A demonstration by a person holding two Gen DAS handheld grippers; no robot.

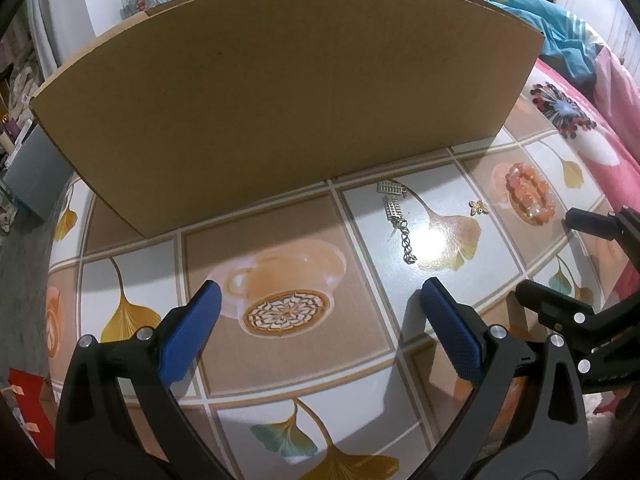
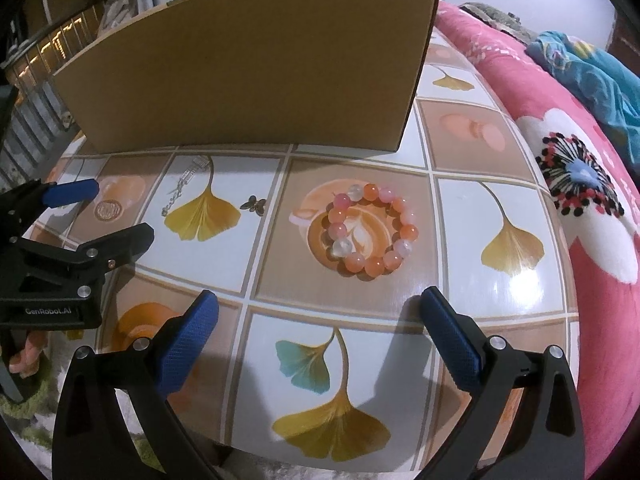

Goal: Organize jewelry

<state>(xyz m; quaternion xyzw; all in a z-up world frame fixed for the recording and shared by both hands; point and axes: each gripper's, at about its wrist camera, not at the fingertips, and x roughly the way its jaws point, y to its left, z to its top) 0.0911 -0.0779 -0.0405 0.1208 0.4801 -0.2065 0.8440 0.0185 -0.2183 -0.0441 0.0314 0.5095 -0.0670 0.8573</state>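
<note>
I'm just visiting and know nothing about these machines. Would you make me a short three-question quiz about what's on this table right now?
1. True or false: the beaded bracelet is already inside the cardboard box.
2. Which piece lies between the silver chain bracelet and the beaded bracelet? A) a ring B) a small gold butterfly charm C) a watch
3. Fill in: both the left claw and the right claw are ____, holding nothing.

Key: 1 false, it lies on the table in front of the box. 2 B. 3 open.
</note>
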